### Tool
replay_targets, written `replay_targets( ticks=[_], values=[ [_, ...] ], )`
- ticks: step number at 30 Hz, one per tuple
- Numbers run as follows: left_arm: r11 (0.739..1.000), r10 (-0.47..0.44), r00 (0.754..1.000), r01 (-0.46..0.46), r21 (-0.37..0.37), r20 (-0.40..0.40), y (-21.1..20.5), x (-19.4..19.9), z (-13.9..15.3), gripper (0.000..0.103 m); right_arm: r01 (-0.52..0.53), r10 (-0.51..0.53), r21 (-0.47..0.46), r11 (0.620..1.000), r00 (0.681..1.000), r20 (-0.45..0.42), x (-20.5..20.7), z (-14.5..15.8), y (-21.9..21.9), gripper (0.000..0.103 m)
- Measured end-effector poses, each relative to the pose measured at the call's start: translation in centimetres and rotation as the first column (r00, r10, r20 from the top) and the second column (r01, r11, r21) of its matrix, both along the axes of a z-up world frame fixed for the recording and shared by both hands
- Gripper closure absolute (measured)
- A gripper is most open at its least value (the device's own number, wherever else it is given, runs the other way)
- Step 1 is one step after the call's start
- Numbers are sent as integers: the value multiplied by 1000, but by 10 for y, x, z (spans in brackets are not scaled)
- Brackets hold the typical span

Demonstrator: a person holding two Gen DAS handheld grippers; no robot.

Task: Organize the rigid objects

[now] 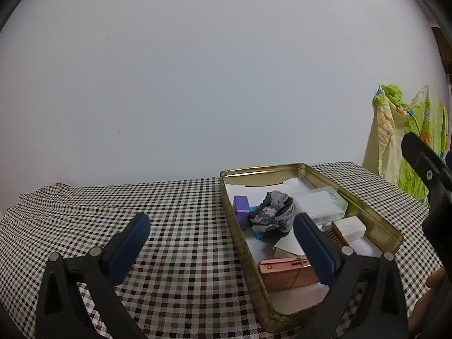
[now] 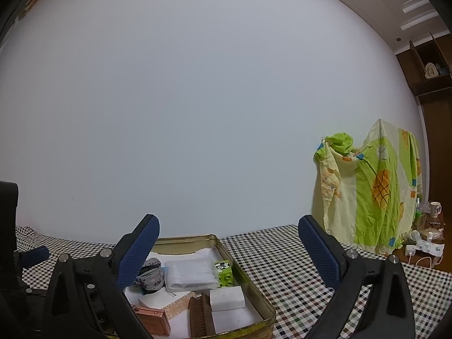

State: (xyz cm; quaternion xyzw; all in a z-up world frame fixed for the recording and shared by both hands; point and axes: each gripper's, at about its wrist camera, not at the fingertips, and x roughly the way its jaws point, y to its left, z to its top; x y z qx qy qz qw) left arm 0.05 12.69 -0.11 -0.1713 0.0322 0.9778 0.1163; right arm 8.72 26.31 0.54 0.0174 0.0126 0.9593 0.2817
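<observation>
Left gripper [image 1: 220, 227] sat nearest the lens, jaws spread wide, holding nothing, one finger over bare checkered cloth, the other over the tin's near end. Right gripper [image 2: 228, 233] likewise wide open and empty, hovering above the tin.

The gold tin [image 1: 356, 197] lay on the surface [image 1: 175, 226] toward its right half, long axis running from the near edge toward the far edge by the wall, open side up.

Contents, left to right in the left wrist view:
- purple block [image 1: 241, 212], upright against the tin's left wall; probably light, hard, flat faces good for a pinch.
- grey patterned bundle [image 1: 272, 212], looks soft, not rigid; would squash.
- copper case [image 1: 285, 272] at the near end, long axis across the tin; likely metal, slick, best gripped across its short sides.
- clear plastic box [image 1: 319, 203], far right; light, likely slippery.
- white block [image 1: 349, 227] by the right wall, stiff.

Brown comb [image 2: 200, 317] and green brick [image 2: 224, 272] showed in the right wrist view only.
</observation>
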Motion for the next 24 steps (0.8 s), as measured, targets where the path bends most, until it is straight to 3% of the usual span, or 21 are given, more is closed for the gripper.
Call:
replay_targets(
  ticks=[24],
  values=[
    [1000,10,1000,-10,-15,0,2,-1,-1,0,9,-9,7,1000,1000,3,-2,1,-2,2]
  ],
)
